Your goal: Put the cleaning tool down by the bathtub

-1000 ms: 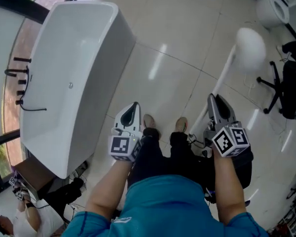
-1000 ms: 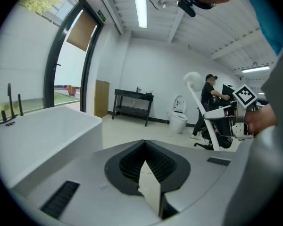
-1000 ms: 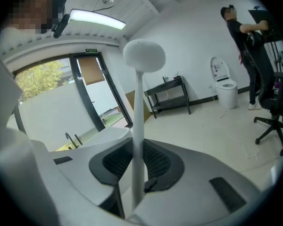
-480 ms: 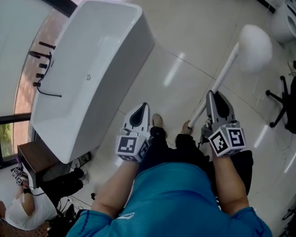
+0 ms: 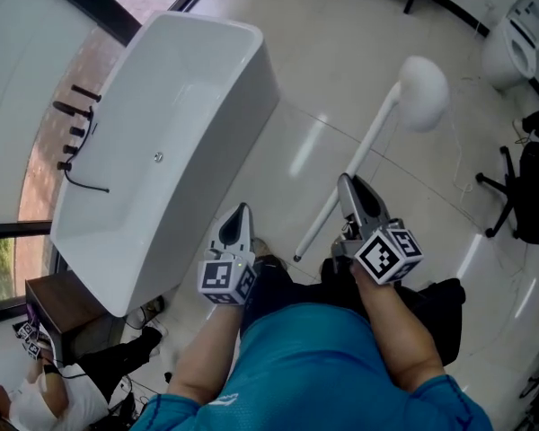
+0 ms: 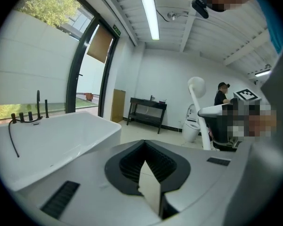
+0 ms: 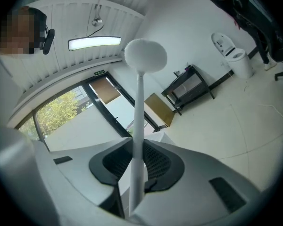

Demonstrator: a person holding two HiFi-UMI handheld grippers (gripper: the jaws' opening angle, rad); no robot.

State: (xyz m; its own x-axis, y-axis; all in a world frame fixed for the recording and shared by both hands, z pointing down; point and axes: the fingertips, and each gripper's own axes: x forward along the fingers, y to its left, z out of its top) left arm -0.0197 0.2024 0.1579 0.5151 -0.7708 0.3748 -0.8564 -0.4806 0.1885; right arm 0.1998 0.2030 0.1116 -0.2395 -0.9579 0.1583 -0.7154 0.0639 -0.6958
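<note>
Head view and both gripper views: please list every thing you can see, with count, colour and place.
bathtub: one, white, on floor at left
taps: one set, black, on bathtub's left rim
cleaning tool: one, white, long handle, round head, right of bathtub
toilet: one, white, top right corner
chair: one, black, right edge
small table: one, dark brown, beside bathtub's near end
other person: one, bottom left corner
left gripper: one, grey, shut, empty
right gripper: one, grey, shut on cleaning tool

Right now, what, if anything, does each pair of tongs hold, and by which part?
The right tongs grip the long-handled brush by its handle, well below the head. The left tongs are shut and empty.
</note>
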